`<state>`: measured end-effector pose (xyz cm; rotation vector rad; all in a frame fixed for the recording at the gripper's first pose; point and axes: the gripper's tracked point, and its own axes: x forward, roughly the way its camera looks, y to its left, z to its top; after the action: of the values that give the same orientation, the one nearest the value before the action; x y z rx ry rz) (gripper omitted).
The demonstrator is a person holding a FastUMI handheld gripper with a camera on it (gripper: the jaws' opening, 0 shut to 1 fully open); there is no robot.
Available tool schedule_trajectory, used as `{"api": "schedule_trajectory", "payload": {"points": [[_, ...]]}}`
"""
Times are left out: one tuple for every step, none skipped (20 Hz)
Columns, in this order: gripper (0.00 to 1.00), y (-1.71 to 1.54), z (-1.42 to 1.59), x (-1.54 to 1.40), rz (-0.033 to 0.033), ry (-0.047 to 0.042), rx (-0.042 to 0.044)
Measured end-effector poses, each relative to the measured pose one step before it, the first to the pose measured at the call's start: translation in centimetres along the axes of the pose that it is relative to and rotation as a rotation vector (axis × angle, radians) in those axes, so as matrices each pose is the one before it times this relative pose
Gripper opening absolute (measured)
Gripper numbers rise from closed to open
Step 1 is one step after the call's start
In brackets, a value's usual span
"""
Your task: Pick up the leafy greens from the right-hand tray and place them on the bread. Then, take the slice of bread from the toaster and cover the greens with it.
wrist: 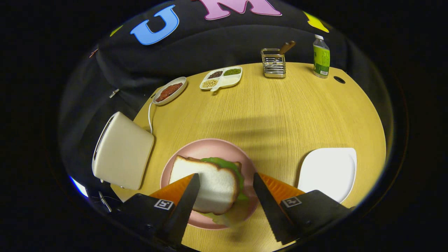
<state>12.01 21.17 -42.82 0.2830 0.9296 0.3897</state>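
Bread slice (206,187) covers greens (229,167) on pink plate (210,148); gripper (226,185) fingers spread, empty.

A white slice of bread (206,185) with a brown crust lies flat on top of the leafy greens (229,167), between the spread fingers of the tool (225,185), which touch nothing. The greens are bright green and stick out behind and beside the slice, with a paler leaf edge showing at its near side. Under them a second slice (237,163) shows only a bit of crust, and the whole stack rests on the pink plate (210,147); the cream toaster (122,152) stands just beside the plate, and the white tray (329,171) lies on the other side.
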Motion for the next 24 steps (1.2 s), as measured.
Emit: {"api": "schedule_trajectory", "payload": {"points": [[0.98, 0.038, 0.569, -0.799, 0.00212, -0.02101, -0.00282], [0.98, 0.091, 0.548, -0.668, 0.00371, -0.02023, 0.00211], [0.98, -0.006, 0.556, -0.904, 0.00109, -0.01826, 0.00009], [0.98, -0.046, 0.620, -0.865, -0.00327, -0.02134, -0.00625], [0.98, 0.112, 0.737, -0.912, 0.00183, -0.02363, -0.01129], [0.99, 0.154, 0.734, -1.004, 0.00169, -0.01972, -0.01092], [0.99, 0.177, 0.831, -1.204, 0.00209, -0.02424, -0.01222], [0.99, 0.370, 1.011, -1.295, 0.00343, -0.03204, -0.01566], [0.99, 0.281, 1.256, -1.519, 0.00017, -0.04240, -0.01907], [0.99, 0.281, 1.268, -1.534, -0.00178, -0.04451, -0.02065], [0.99, 0.289, 1.111, -1.573, -0.00498, -0.04375, -0.02463], [0.99, 0.336, 1.197, -1.480, -0.00245, -0.04413, -0.02586], [0.99, 0.508, 1.157, -1.661, -0.00186, -0.04343, -0.02713], [0.99, 0.551, 1.340, -1.685, -0.00054, -0.04932, -0.02882], [0.99, 0.462, 1.125, -1.404, -0.00485, -0.04484, -0.02645], [0.99, 0.484, 1.187, -1.301, -0.00417, -0.03873, -0.02868], [0.99, 0.251, 0.881, -1.118, -0.00725, -0.03690, -0.02965], [0.99, 0.288, 1.249, -1.144, -0.01110, -0.03643, -0.02688], [0.99, 0.368, 1.198, -1.185, -0.01129, -0.03513, -0.02079], [0.99, 0.173, 1.135, -0.888, -0.01634, -0.03591, -0.01653], [0.98, 0.015, 0.846, -0.826, -0.01955, -0.02630, -0.01649], [0.98, -0.061, 0.906, -0.844, -0.02389, -0.02645, -0.01345], [0.97, 0.100, 0.762, -0.647, -0.01820, -0.02192, -0.00996], [0.96, 0.251, 0.692, -0.684, -0.01622, -0.01948, 0.00836]]}}
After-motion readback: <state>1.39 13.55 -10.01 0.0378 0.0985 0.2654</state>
